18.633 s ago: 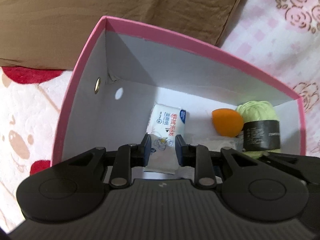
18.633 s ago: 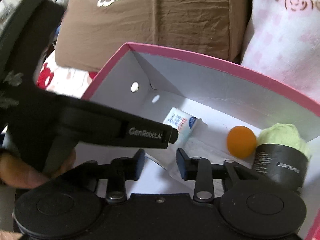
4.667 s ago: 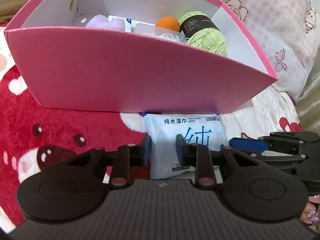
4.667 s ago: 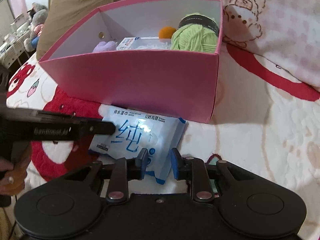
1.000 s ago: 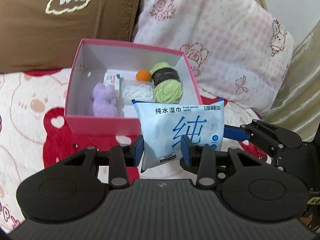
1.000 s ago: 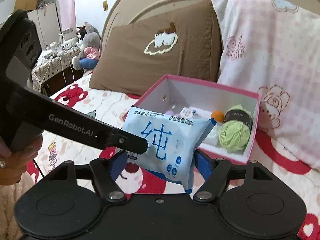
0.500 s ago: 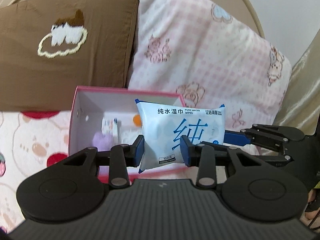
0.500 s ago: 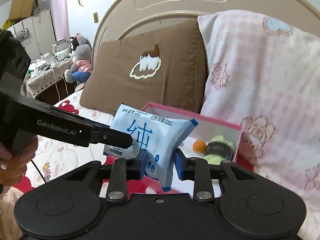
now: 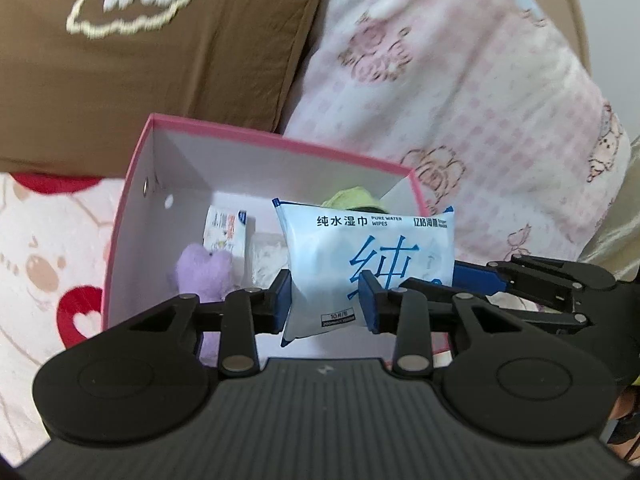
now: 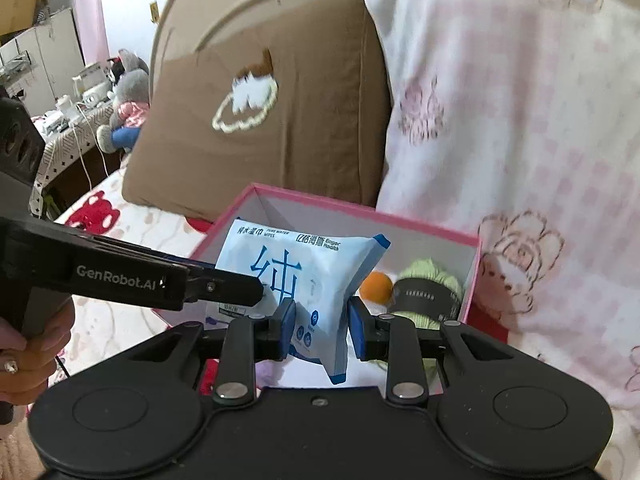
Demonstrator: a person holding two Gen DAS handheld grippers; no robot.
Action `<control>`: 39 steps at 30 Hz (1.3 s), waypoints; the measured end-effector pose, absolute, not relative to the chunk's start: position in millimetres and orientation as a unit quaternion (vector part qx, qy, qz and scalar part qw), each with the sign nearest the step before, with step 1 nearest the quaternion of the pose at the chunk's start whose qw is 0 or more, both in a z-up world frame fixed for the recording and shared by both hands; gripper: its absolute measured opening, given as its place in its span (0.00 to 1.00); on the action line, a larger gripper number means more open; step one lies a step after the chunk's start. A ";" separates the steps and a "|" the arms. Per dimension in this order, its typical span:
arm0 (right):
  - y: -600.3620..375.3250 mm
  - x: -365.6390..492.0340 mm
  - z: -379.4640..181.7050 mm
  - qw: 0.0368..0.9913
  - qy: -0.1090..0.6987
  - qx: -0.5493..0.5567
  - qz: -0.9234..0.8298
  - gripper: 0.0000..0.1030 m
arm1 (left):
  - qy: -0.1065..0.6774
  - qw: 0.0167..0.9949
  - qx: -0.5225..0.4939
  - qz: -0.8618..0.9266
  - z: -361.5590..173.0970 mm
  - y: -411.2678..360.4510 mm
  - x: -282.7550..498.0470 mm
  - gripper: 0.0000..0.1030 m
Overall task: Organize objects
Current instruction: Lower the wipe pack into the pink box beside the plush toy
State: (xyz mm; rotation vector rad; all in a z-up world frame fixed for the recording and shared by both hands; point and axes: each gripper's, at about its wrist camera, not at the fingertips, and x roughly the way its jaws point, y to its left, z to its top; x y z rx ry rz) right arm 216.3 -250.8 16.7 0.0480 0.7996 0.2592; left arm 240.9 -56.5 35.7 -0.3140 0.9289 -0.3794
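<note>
A blue and white wet wipes pack [image 9: 368, 264] hangs upright over the open pink box [image 9: 132, 200]. My left gripper [image 9: 324, 300] is shut on its lower left part. My right gripper [image 10: 322, 328] is shut on the pack's [image 10: 296, 264] lower right corner, and shows at the right edge of the left wrist view. In the box lie a purple plush toy [image 9: 204, 272], a small tissue pack [image 9: 226, 232], an orange ball [image 10: 376, 286] and a ball of green yarn [image 10: 432, 292]. The pack hides part of the box floor.
The box stands on a bedspread [image 9: 48, 240] with red and pink cartoon prints. A brown pillow [image 9: 160, 60] and a pink checked pillow [image 9: 460, 100] lean right behind it. A person's hand [image 10: 28, 344] holds the left gripper's handle. A cluttered side table [image 10: 80, 120] stands far left.
The right gripper's jaws, wide a second ago, have shut on the pack. Both grippers have carried the pack forward, and the box is now close beneath it.
</note>
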 end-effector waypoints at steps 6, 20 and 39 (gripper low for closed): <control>-250.8 227.9 -12.9 0.902 0.411 0.027 0.130 0.32 | 0.457 0.859 -0.144 -0.180 9.3 -54.4 247.1 0.31; -254.4 246.0 -64.0 0.874 0.468 0.047 0.124 0.33 | 0.495 0.846 -0.095 -0.176 -36.4 -66.1 258.3 0.29; -245.4 264.9 -95.0 0.842 0.529 0.075 0.078 0.33 | 0.524 0.831 -0.080 -0.169 -65.4 -65.7 272.8 0.29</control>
